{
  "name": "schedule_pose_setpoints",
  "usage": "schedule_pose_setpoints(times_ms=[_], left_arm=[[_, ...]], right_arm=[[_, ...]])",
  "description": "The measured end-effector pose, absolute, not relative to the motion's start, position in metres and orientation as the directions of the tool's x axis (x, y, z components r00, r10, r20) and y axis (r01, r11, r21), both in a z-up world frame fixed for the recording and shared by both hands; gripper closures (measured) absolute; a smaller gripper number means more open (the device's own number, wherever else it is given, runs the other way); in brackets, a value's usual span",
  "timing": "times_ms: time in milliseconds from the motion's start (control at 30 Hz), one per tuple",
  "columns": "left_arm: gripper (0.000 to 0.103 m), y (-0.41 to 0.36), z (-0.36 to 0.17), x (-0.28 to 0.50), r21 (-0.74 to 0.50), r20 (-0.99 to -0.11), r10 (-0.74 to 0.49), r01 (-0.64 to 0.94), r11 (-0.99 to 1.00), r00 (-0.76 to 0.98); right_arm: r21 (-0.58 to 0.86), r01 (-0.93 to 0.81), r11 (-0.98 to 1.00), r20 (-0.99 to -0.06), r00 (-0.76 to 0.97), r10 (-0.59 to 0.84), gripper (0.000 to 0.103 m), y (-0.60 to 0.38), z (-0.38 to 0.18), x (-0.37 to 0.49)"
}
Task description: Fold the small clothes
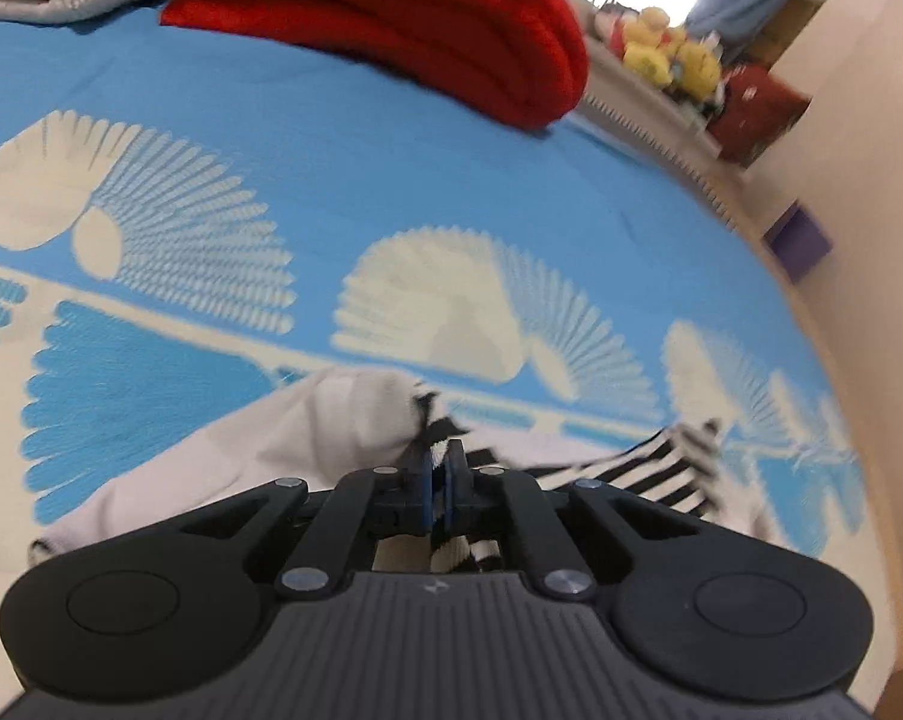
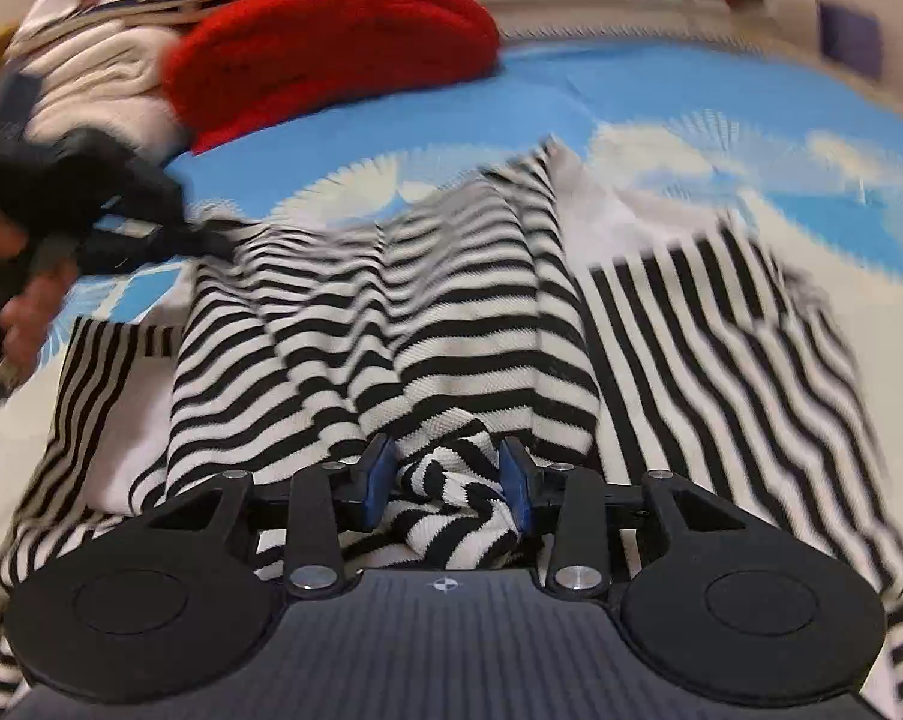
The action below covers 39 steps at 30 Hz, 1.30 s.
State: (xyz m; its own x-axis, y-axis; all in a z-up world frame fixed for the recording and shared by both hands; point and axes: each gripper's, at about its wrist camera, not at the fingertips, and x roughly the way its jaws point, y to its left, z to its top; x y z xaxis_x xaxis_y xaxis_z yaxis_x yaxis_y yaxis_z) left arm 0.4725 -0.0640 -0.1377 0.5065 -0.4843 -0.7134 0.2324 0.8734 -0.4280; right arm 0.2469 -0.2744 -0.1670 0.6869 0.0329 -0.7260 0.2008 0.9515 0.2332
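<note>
Left gripper jaws clamped on striped garment; right gripper jaws likewise, holding bunched fold.

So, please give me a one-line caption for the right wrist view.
Right gripper pinching a bunched fold of the striped garment on the blue bedspread.

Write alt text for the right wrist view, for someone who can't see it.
The right claw is closed on a bunched fold of a black-and-white striped knit garment spread over a blue and cream patterned bedspread. A folded red knit sweater lies behind it.
</note>
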Motion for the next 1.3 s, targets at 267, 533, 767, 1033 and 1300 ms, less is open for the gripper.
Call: schedule_pose_setpoints(times_ms=[267,533,767,1033,1300], left_arm=[[0.051,-0.042,-0.137,0.475,-0.577,-0.678,-0.572,0.148,0.803,0.462],[0.101,-0.068,-0.150,0.485,-0.464,-0.709,-0.520,0.240,0.853,0.477],[0.098,-0.054,-0.187,0.504,-0.470,-0.682,-0.504,0.210,0.857,0.530],[0.021,-0.048,-0.123,0.434,-0.330,-0.672,-0.456,0.315,0.890,0.584],[0.016,-0.082,-0.162,0.330,-0.052,-0.779,-0.355,0.511,0.858,0.517]], right_arm=[[0.536,0.242,0.808,-0.614,0.770,0.177,0.051,-0.374,-0.122,0.288],[0.480,0.412,0.774,-0.792,0.583,0.181,0.101,-0.401,-0.185,0.409],[0.334,0.396,0.855,-0.726,0.687,-0.034,0.102,-0.373,-0.207,0.387],[0.188,0.229,0.955,-0.643,0.763,-0.056,0.060,-0.358,-0.145,0.330],[0.006,-0.184,0.983,-0.708,0.693,0.134,0.067,-0.266,-0.147,0.248]])
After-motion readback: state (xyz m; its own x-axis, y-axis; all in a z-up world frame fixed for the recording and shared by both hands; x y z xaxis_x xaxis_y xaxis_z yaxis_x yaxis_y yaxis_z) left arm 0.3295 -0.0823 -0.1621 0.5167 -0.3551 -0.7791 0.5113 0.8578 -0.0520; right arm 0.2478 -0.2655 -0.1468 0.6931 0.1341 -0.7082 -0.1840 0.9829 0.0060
